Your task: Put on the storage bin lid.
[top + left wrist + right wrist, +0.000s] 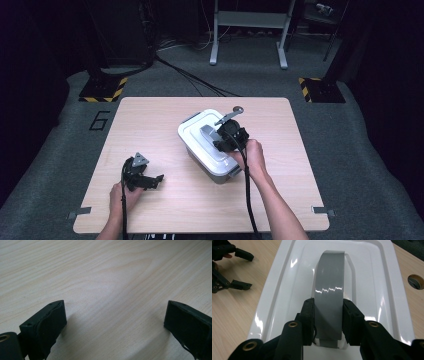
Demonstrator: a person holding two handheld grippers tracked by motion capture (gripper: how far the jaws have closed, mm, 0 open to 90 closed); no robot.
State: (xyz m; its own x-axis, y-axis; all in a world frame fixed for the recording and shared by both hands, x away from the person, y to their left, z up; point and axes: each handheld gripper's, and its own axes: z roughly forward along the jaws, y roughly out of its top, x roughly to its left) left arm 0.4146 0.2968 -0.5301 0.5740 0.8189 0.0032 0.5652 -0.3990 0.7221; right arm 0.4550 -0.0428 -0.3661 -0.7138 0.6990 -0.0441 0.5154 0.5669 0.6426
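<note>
Two claws work at the wooden table (165, 210). Nearest the person, the left claw (150, 181) rests on bare wood with its jaws spread wide and nothing between them. Farther off and to its right, the right claw (328, 315) sits on top of the white box (200, 150), its jaws drawn in narrow and pressing both sides of the grey handle (329, 285) that arches over the white lid (372, 277). Beyond that claw, the lid runs toward the table's far edge.
</note>
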